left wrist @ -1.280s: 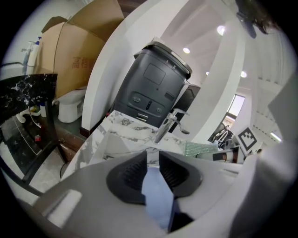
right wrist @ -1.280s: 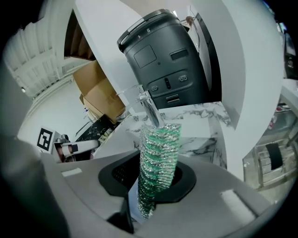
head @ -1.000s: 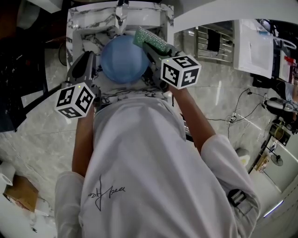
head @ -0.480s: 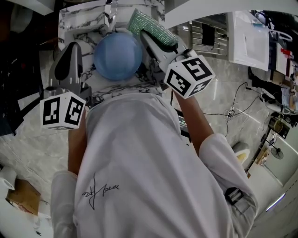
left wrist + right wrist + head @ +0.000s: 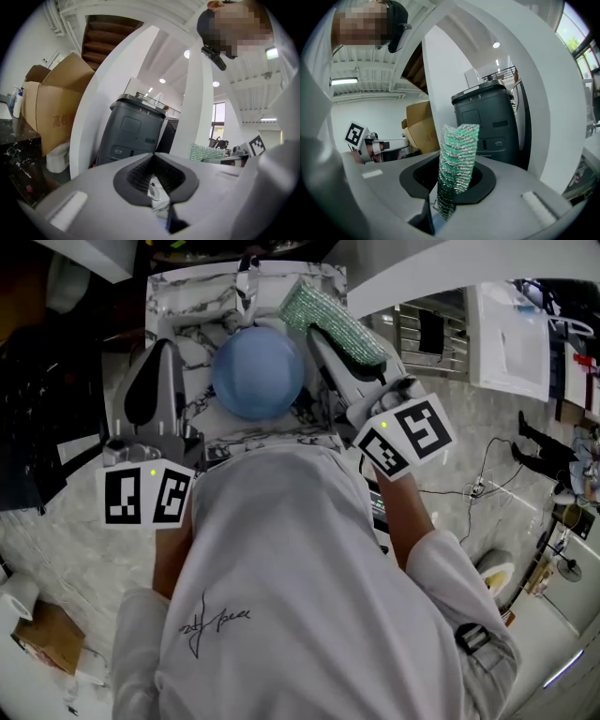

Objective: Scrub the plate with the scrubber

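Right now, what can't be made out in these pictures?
Blue plate: any dirt is too small to tell in the head view; neither gripper view shows it.
Green scrubber: lower end buried between the right gripper's jaws, right gripper view.
Cardboard box print: too blurred to read, left gripper view.

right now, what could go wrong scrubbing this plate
The blue plate lies unheld: the left gripper is off it, its fingers closing on nothing, so scrubbing may push the plate around. The right gripper pinches the scrubber only at its lower end, so it may fold or slip out.
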{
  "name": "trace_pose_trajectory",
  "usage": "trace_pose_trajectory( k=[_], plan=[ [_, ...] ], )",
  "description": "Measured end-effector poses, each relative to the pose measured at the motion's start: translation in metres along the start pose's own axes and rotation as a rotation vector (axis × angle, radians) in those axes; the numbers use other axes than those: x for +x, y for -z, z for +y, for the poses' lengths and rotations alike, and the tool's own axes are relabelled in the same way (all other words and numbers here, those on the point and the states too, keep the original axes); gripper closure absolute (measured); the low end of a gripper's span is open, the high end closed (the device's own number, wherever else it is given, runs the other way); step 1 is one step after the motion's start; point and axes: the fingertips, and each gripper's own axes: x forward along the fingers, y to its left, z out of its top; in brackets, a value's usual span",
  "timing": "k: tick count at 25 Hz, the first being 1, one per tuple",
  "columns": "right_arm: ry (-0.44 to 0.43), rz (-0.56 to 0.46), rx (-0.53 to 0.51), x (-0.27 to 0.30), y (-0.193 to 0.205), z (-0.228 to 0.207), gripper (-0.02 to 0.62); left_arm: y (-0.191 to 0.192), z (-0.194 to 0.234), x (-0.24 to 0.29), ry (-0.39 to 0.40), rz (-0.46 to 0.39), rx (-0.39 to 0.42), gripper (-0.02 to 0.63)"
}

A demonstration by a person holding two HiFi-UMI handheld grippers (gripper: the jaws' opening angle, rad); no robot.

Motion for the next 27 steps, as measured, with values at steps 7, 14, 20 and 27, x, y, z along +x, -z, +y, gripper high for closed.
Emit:
trace_pose_trajectory(
  k=[7,14,20,27],
  plan=[
    [-0.025,0.003,-0.009,0.001,-0.008,0.010,0.529,-0.008,0.002,-0.007,-0.013,0.012,0.033,0.552],
    [-0.021,0.007,-0.042,0.000,-0.012,0.011,0.529,-0.001,0.002,-0.008,-0.007,0.048,0.053,0.553],
    [0.005,-0.004,-0.036,-0.004,-0.015,0.005,0.529,0.006,0.001,-0.008,-0.007,0.062,0.029,0.553],
    [0.028,-0.033,-0.034,-0.010,-0.028,0.001,0.528,-0.012,-0.005,-0.001,-0.003,0.014,0.016,0.554]
  ],
)
